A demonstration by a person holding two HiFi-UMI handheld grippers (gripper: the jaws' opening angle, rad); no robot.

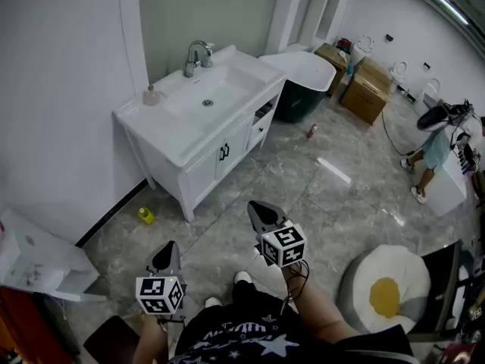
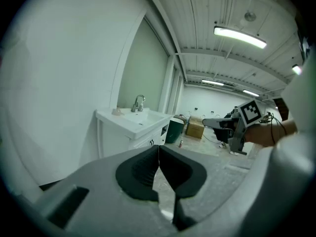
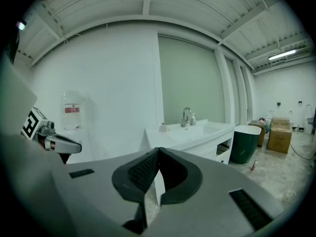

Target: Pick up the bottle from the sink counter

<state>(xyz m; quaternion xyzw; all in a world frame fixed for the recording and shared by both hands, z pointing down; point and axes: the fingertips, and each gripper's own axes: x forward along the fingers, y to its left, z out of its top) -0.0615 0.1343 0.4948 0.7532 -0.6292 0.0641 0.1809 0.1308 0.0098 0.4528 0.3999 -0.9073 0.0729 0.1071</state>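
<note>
Both claws are seen fully closed, pads together, with nothing held: left gripper (image 1: 167, 250) (image 2: 159, 154), right gripper (image 1: 262, 211) (image 3: 157, 157).

The bottle (image 1: 151, 95) (image 3: 162, 127), small and pinkish, is found on the sink counter (image 1: 163, 131), at its rear left corner against the wall, left of the faucet (image 1: 198, 56). It stands upright, long axis vertical.

Key relation: the bottle lies well ahead of both grippers and up to the left, with open floor between. The left gripper is judged better lined up with that corner, while the right gripper is carried farther forward. Which is truly nearer cannot be told.

A second small bottle (image 3: 193, 118) is noted beside the faucet.

Writing: none can be read. A red label is seen on a clear bottle (image 3: 72, 110) by the wall, text too small. Only black-and-white square markers are carried on the gripper cubes.
</note>
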